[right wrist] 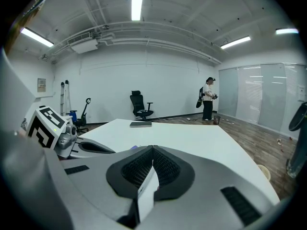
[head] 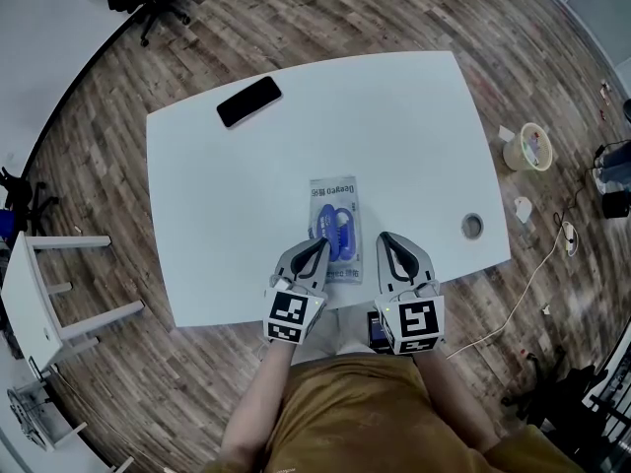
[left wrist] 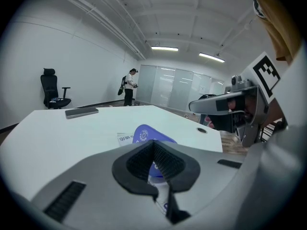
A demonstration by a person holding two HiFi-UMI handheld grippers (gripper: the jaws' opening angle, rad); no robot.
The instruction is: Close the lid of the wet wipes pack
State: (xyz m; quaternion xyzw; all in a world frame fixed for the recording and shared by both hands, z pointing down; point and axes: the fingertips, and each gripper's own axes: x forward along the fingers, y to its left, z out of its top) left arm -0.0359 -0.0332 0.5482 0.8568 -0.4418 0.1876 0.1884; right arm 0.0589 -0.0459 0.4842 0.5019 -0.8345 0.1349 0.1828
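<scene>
Bright, even white light fills all three views. It comes from ceiling strip lights [right wrist: 136, 4], one of which burns out to pure white at 12 o'clock in the right gripper view. The white worktop [head: 394, 136] reads bright without hard glare, and shadows on it are faint and soft. Fisheye bending curves the wooden floor [head: 197, 28] in the head view, most strongly toward the rim. Both gripper views sit inside a dark round vignette with black corners. Close to the lens, the left gripper [left wrist: 154, 145] and right gripper [right wrist: 152, 150] look soft, while the room behind is sharper.
</scene>
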